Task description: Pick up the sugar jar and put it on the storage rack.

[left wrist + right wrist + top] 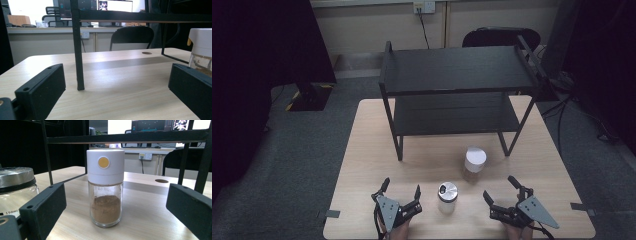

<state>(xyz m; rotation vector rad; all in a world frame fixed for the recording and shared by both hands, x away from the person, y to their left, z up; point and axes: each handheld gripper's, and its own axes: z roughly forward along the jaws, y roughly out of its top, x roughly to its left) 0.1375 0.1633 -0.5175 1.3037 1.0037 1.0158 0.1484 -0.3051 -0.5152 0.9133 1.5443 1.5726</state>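
In the high view we see our left gripper and right gripper at the bottom edge, both spread wide and holding nothing; the steel-lidded jar stands between them. In the left gripper view, a shelf leg rises left of centre. In the right gripper view, the white-capped spice jar stands centred; the jar at lower left reads "150ml".

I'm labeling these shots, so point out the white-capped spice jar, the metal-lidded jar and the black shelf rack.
white-capped spice jar [105, 165]: right gripper view, on its white cap.
metal-lidded jar [447, 190]: high view, on its silver lid.
black shelf rack [457, 67]: high view, on its top shelf.
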